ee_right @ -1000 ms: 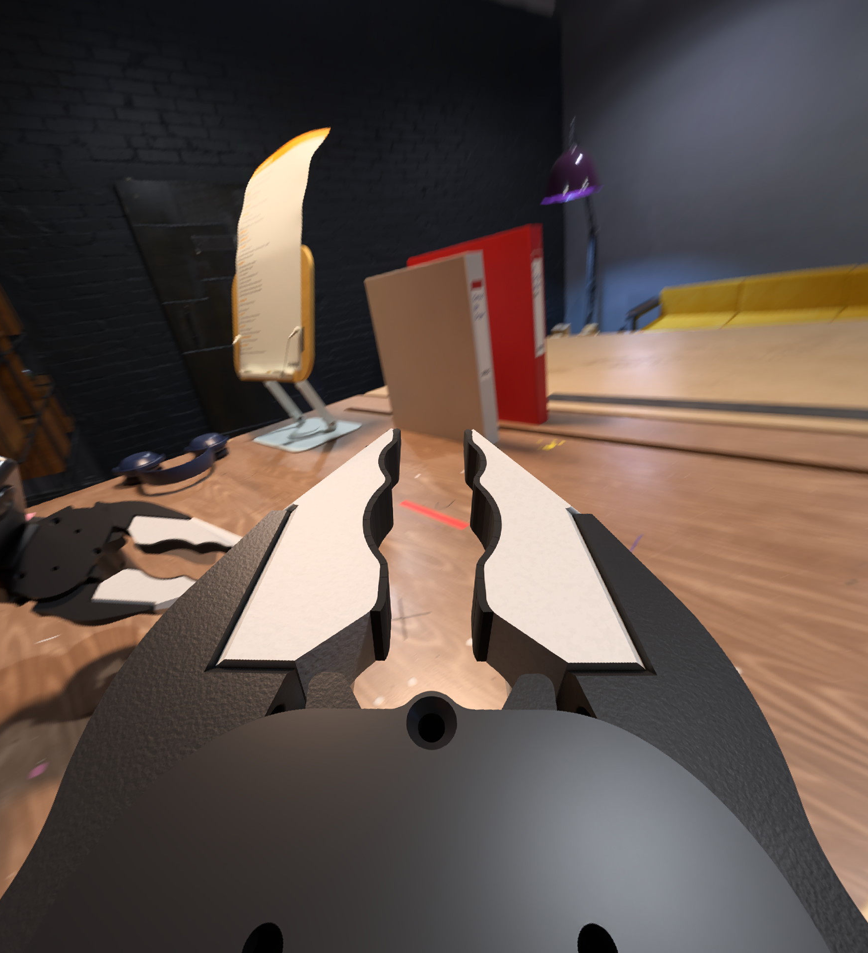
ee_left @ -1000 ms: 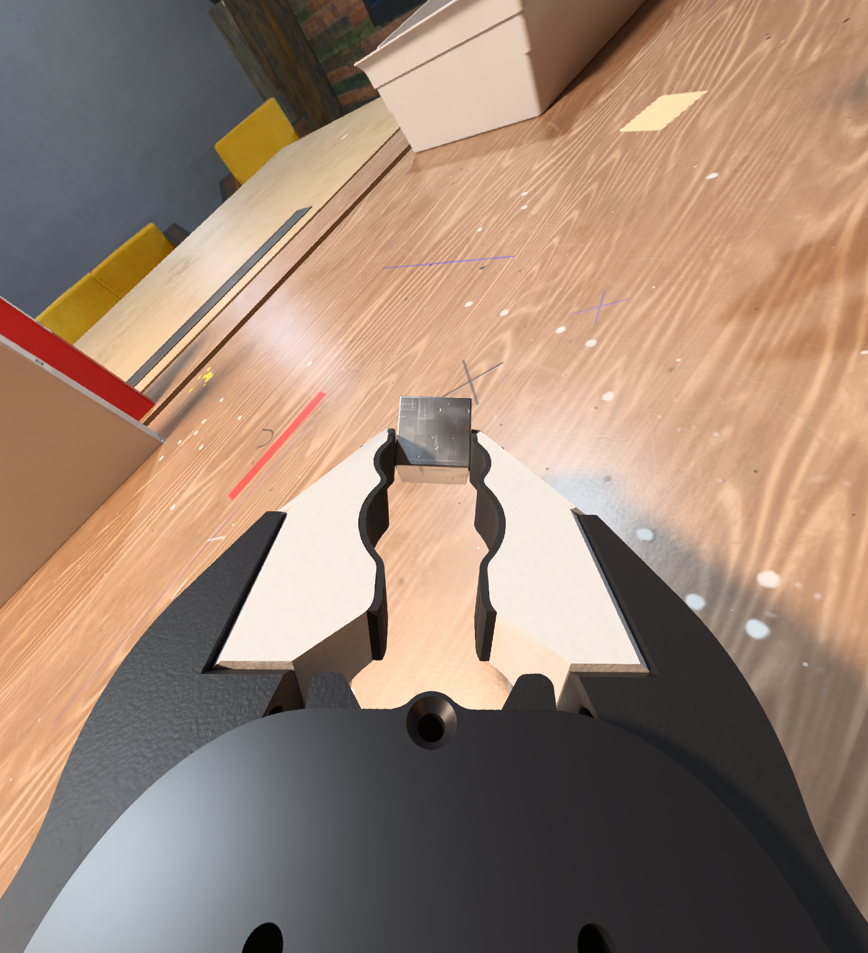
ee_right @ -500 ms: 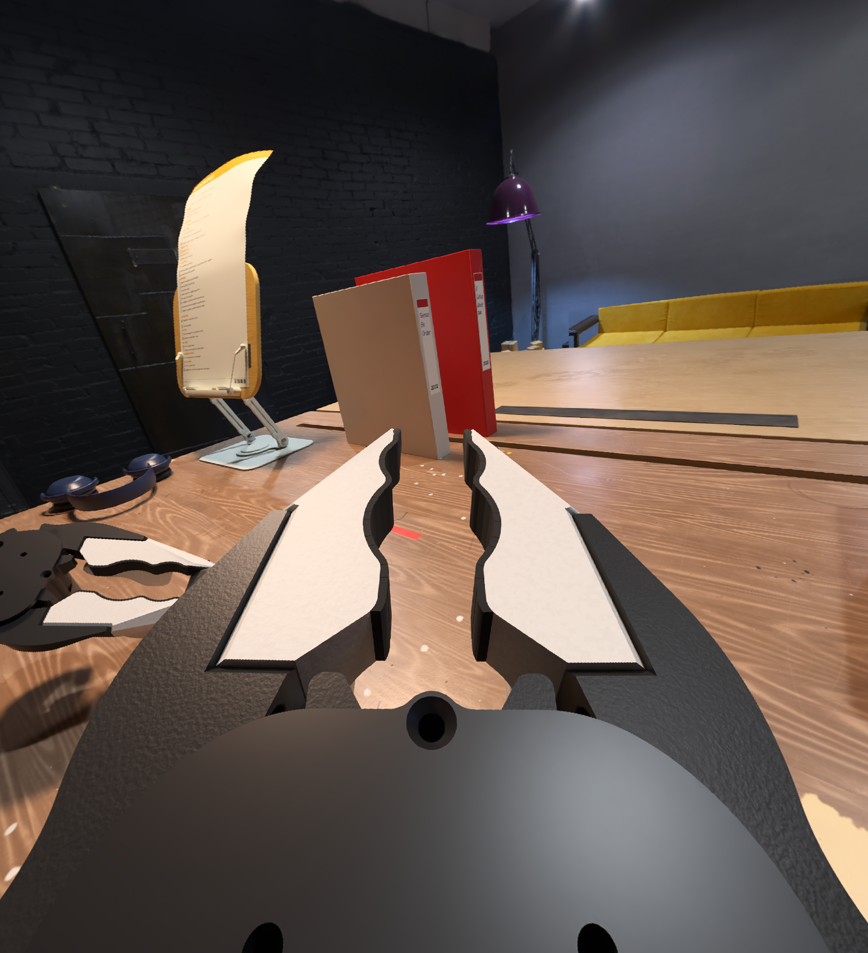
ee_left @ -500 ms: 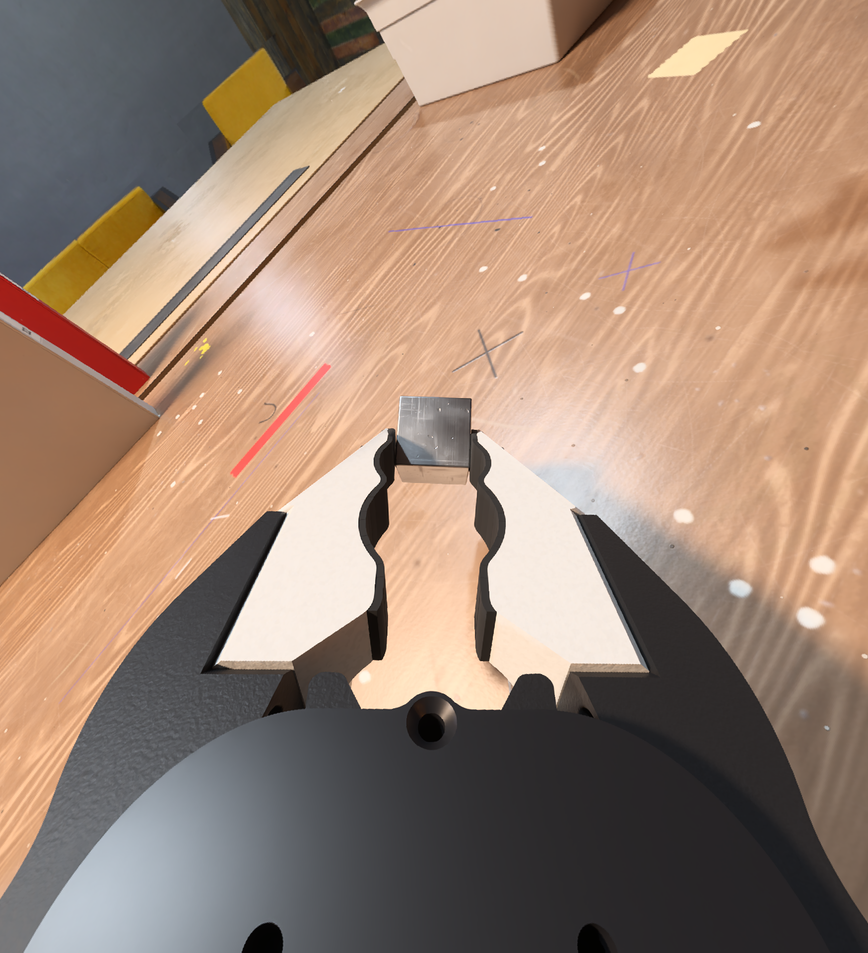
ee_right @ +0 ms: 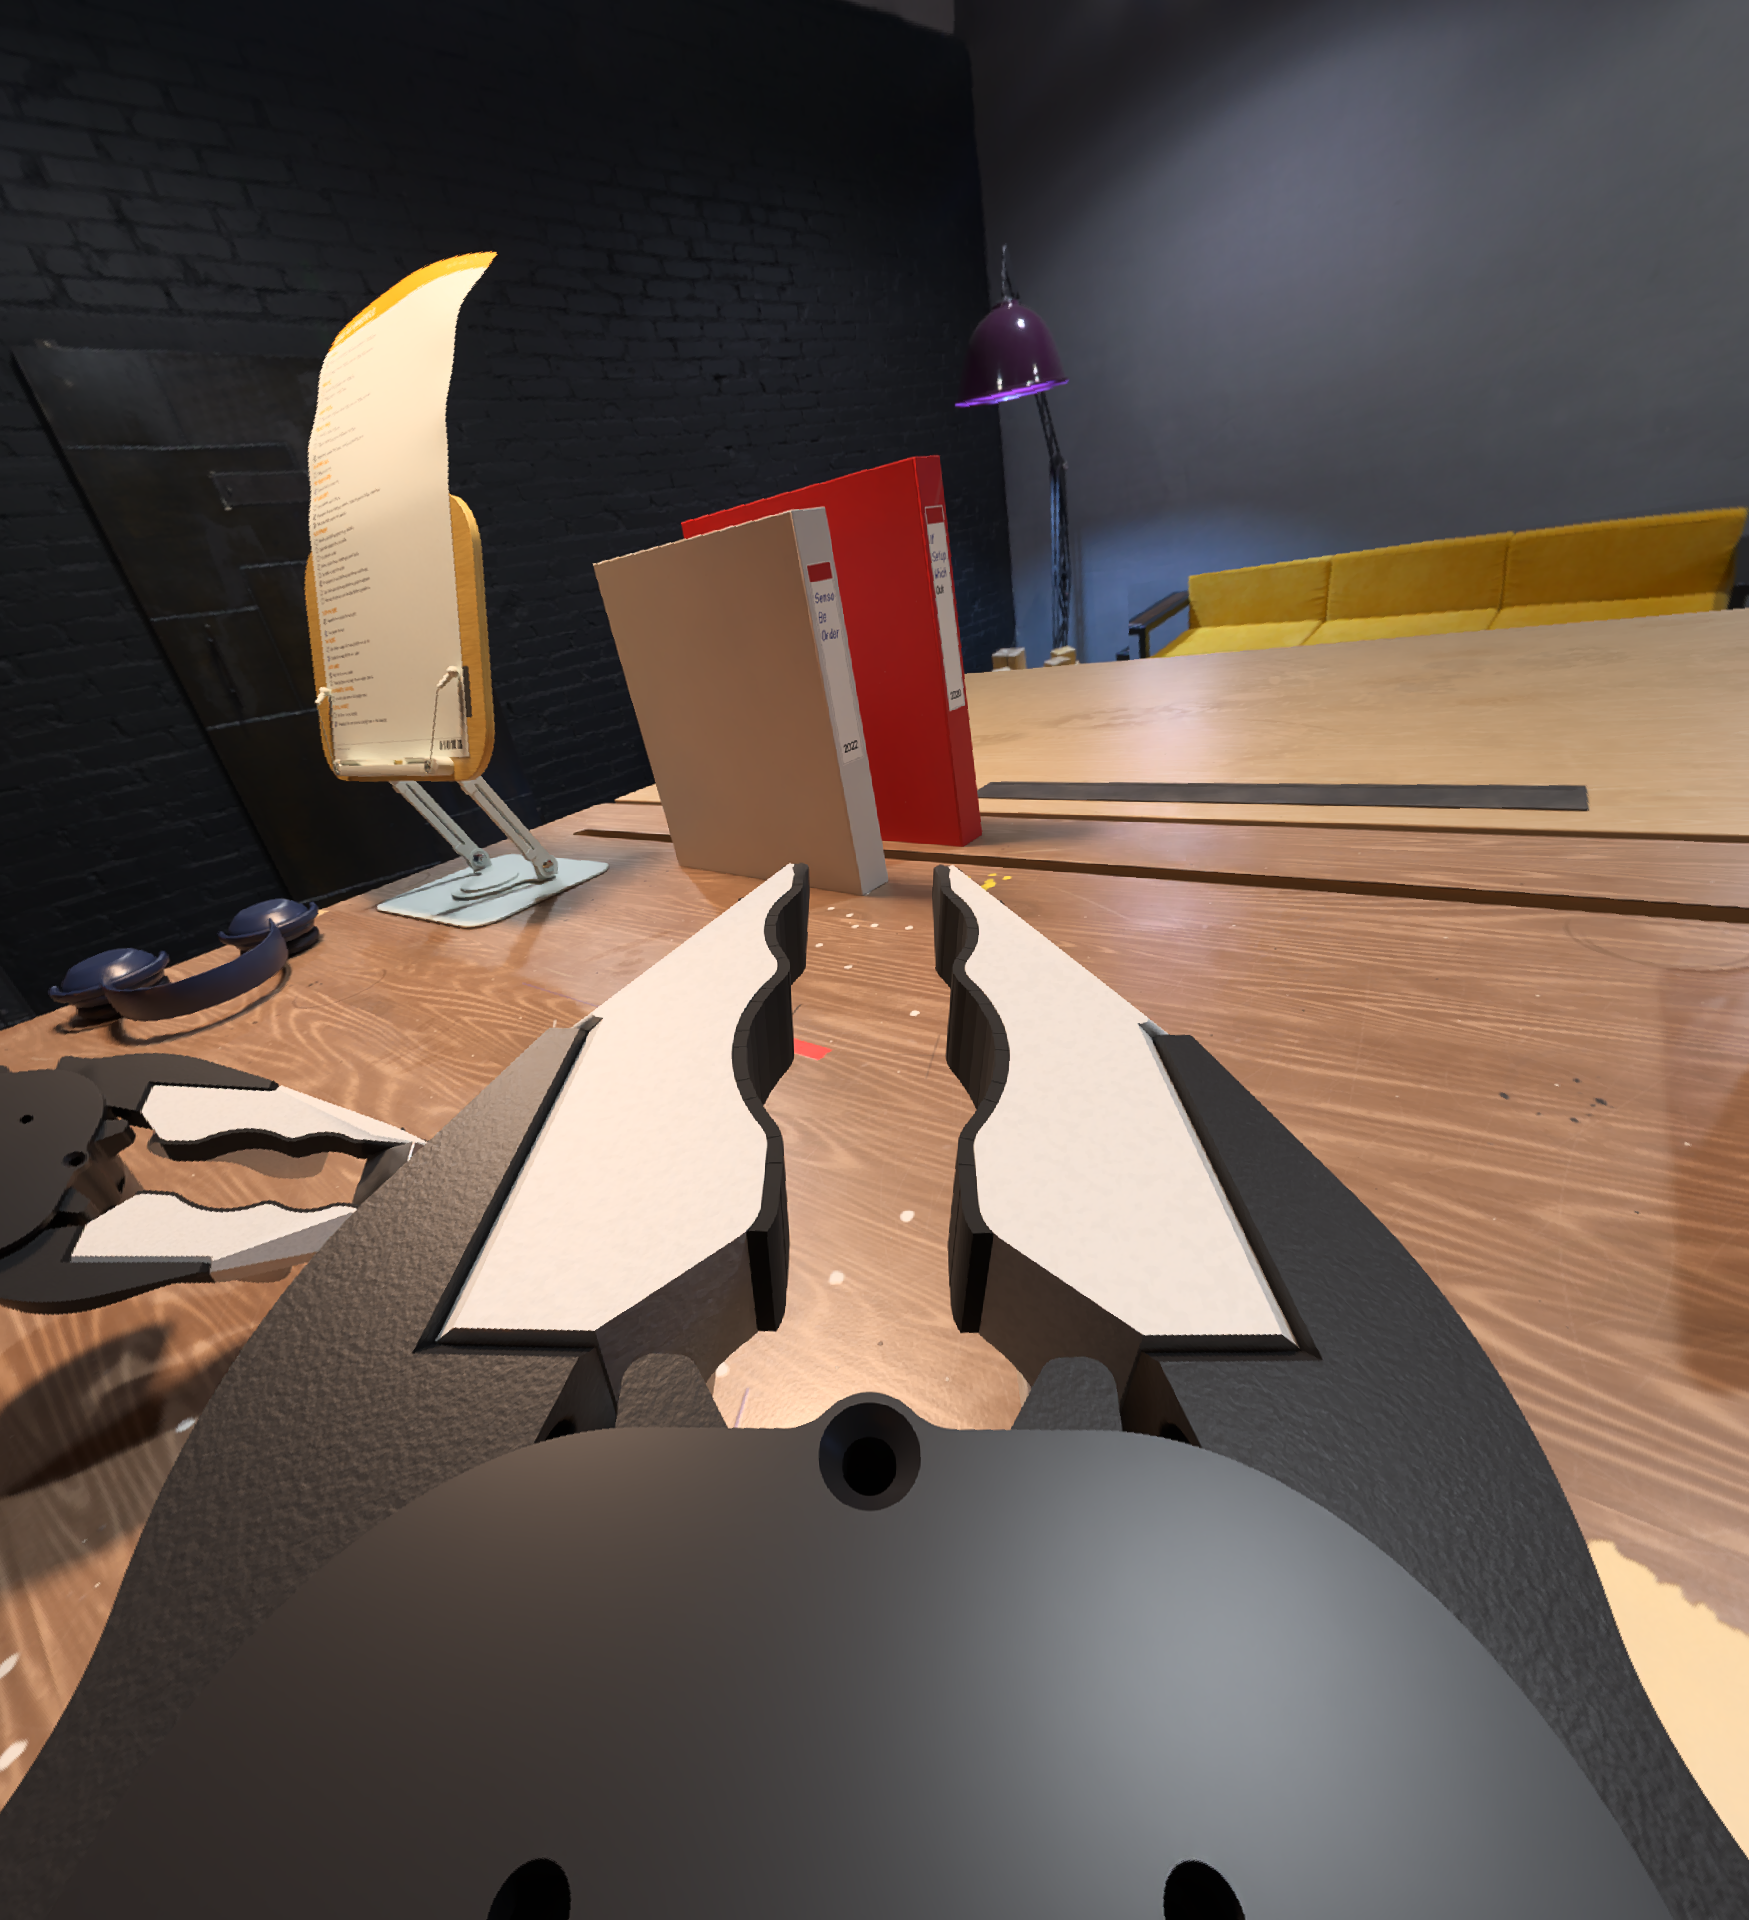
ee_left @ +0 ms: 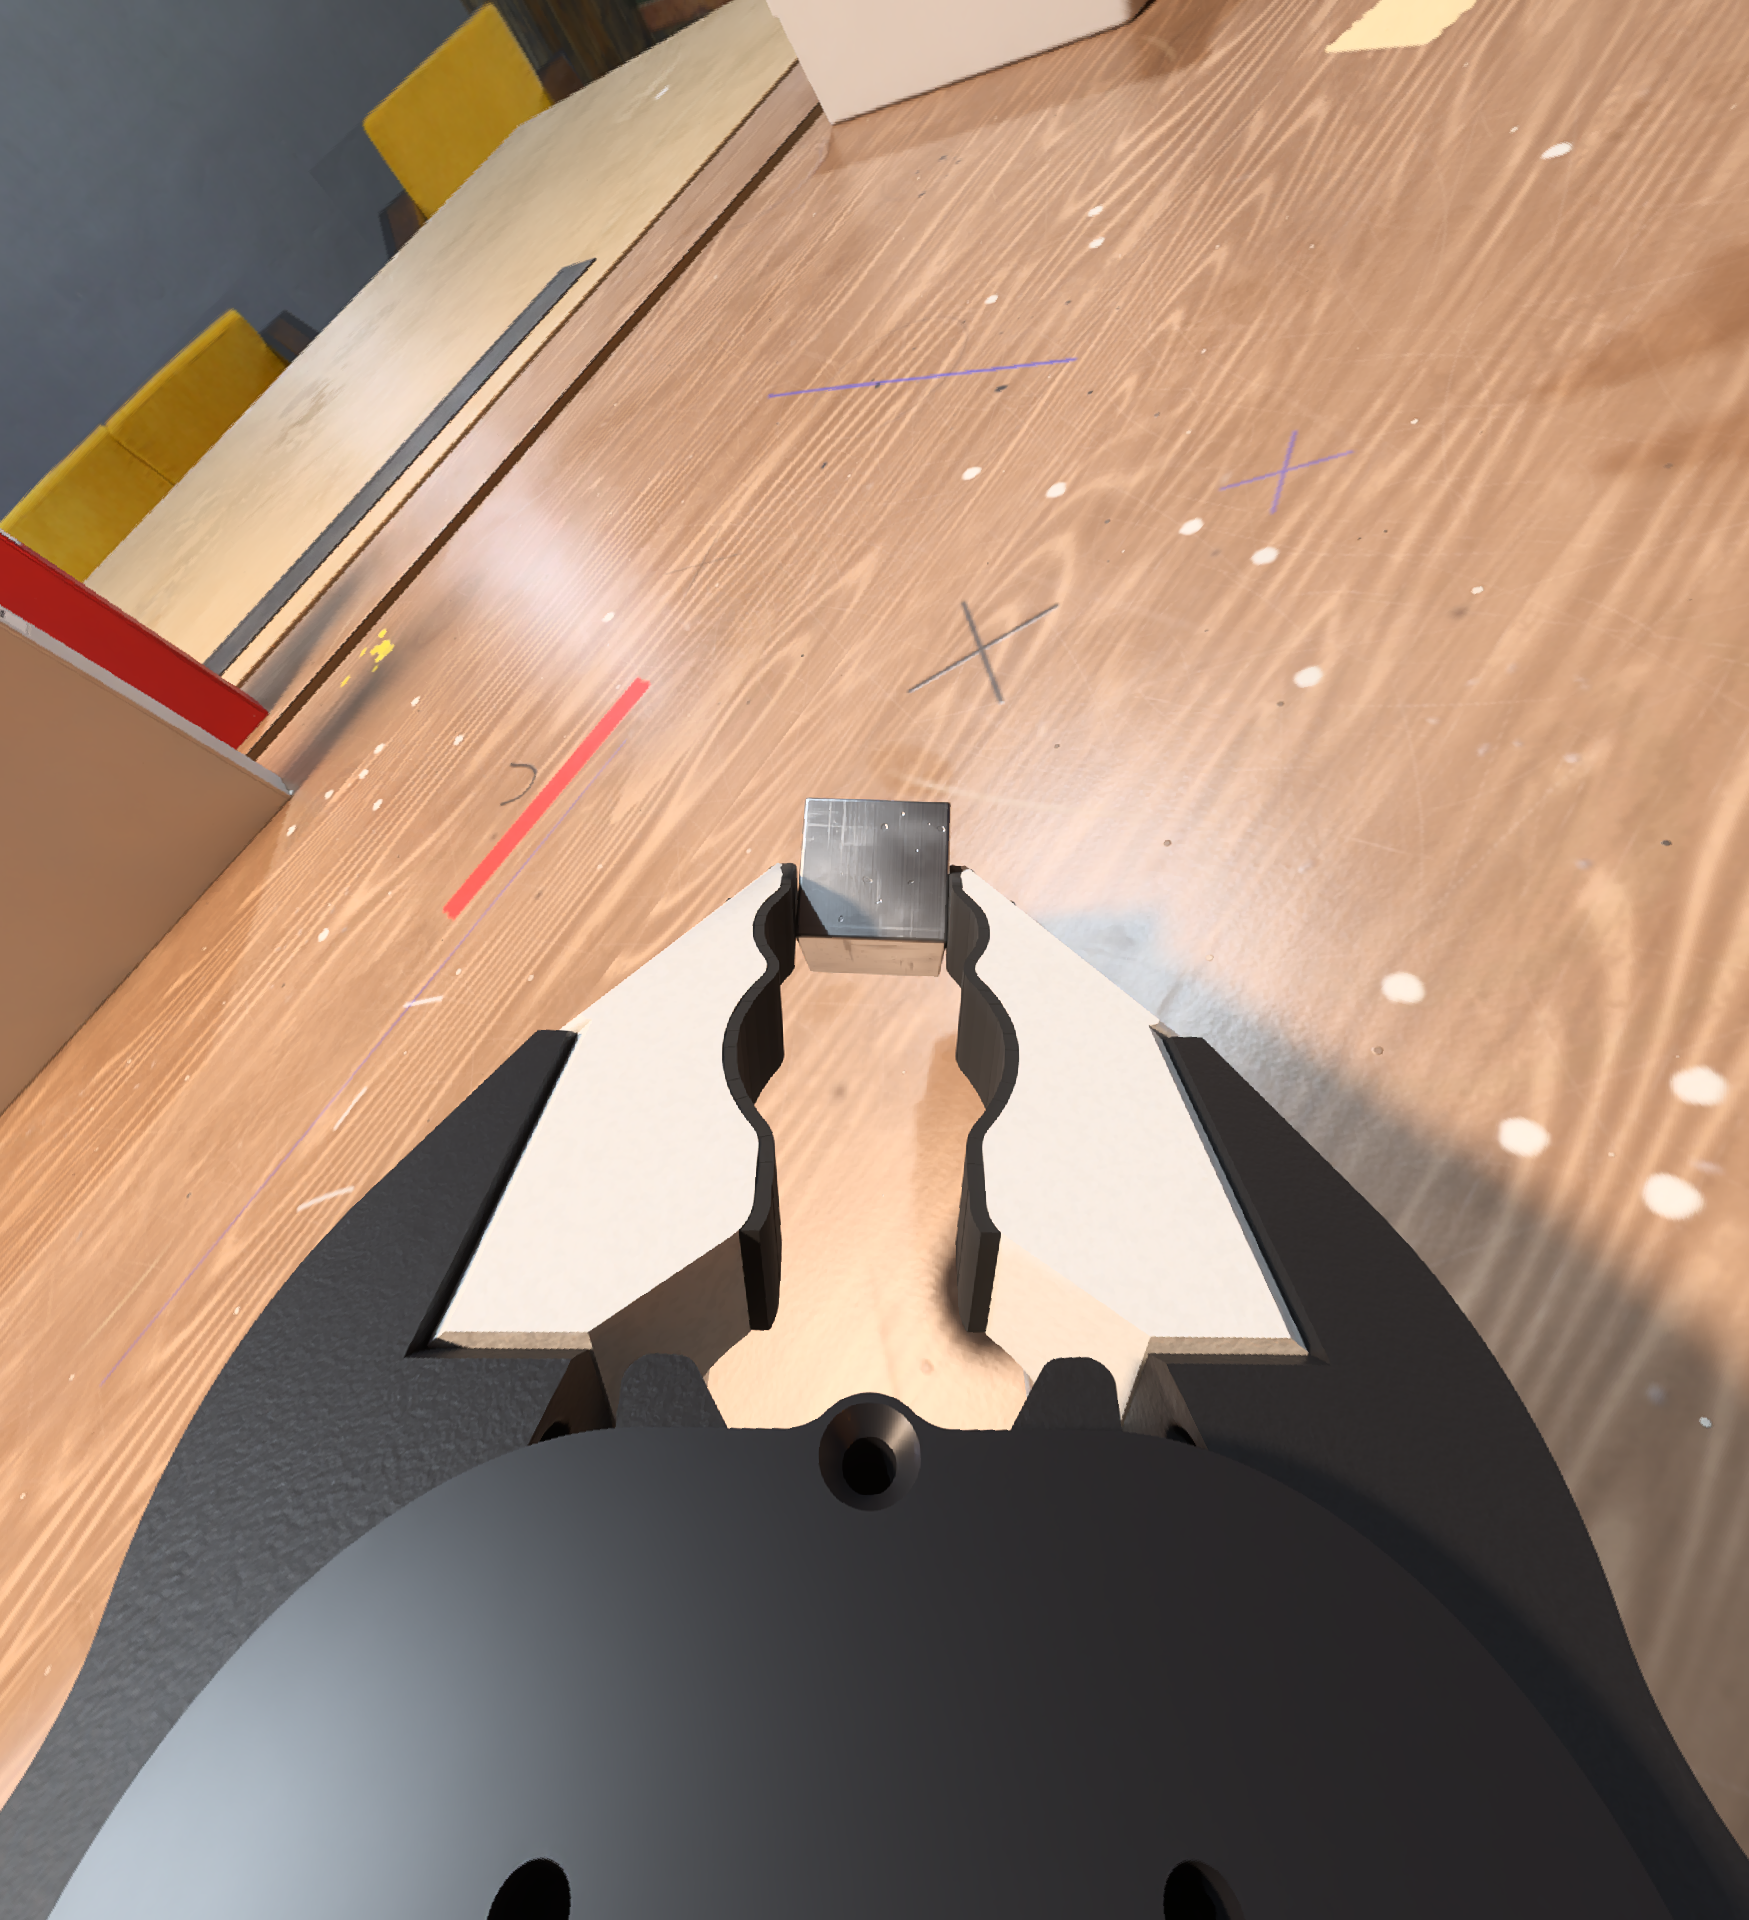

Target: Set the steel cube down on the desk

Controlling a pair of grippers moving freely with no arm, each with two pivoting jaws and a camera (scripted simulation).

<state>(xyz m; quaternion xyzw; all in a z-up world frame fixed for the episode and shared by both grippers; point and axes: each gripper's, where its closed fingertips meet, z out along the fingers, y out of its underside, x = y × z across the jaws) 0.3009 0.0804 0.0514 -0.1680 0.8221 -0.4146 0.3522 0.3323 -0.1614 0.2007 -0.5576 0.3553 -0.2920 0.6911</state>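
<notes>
The steel cube (ee_left: 875, 871) sits pinched at the very tips of the left gripper (ee_left: 872, 904), jaws closed on its side faces; against a second ago the grey cross mark (ee_left: 984, 651) has drawn ahead, so the gripper has retreated and the cube appears unreleased above the wooden desk (ee_left: 1369, 727). The right gripper (ee_right: 870, 894) holds nothing, jaws narrowly parted. Two binders (ee_right: 776, 696) stand beyond, before dark brick.

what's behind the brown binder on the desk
A red binder stands right behind the brown binder, leaning the same way. Only its top edge and spine side show; the rest, and the desk between them, is covered.
</notes>
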